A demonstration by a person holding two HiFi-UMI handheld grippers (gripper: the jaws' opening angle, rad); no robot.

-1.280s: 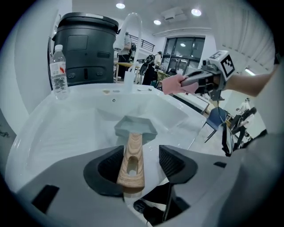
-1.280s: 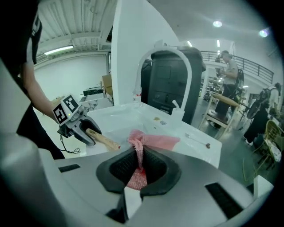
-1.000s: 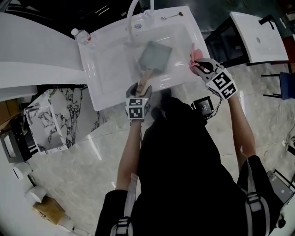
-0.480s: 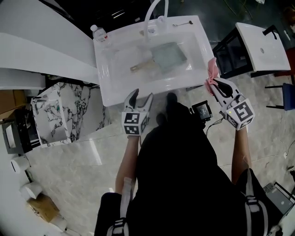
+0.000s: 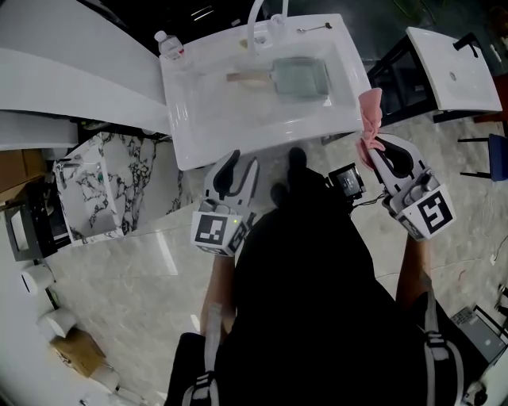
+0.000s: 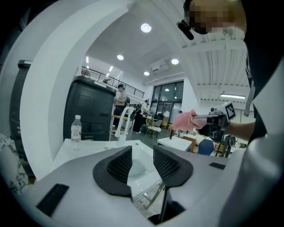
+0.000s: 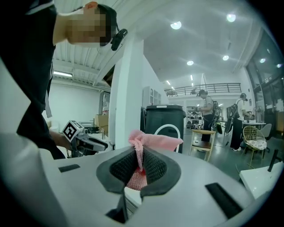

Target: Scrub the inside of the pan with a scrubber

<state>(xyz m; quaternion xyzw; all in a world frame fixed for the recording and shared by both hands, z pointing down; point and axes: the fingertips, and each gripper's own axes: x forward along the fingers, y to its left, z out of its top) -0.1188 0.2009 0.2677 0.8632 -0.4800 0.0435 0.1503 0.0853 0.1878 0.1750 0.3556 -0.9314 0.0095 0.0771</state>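
Note:
The grey square pan point(image 5: 300, 77) lies in the white sink point(image 5: 182, 119), its wooden handle point(image 5: 248, 77) pointing left. Both grippers hang in front of the sink, over the floor and apart from the pan. My left gripper point(image 5: 240, 165) point(image 6: 143, 155) is open with nothing between its jaws, which have just been closing partway. My right gripper point(image 5: 373, 147) point(image 7: 140, 162) is shut on the pink scrubber point(image 5: 369, 107) point(image 7: 153, 141), which sticks up past the fingertips. The left gripper view also catches the pink scrubber point(image 6: 186, 120) at its right.
A curved faucet point(image 5: 258, 16), a water bottle point(image 5: 169, 45) and a spoon point(image 5: 313, 28) stand along the sink's far rim. A second white table point(image 5: 448, 67) is at the right, a marble-patterned cabinet point(image 5: 99, 190) at the left. People stand in the background by a black bin point(image 7: 166, 119).
Both grippers have drawn back from the sink toward the body and risen. The left one has left the pan's handle, and its jaws stand narrower. The pan stays in the sink.

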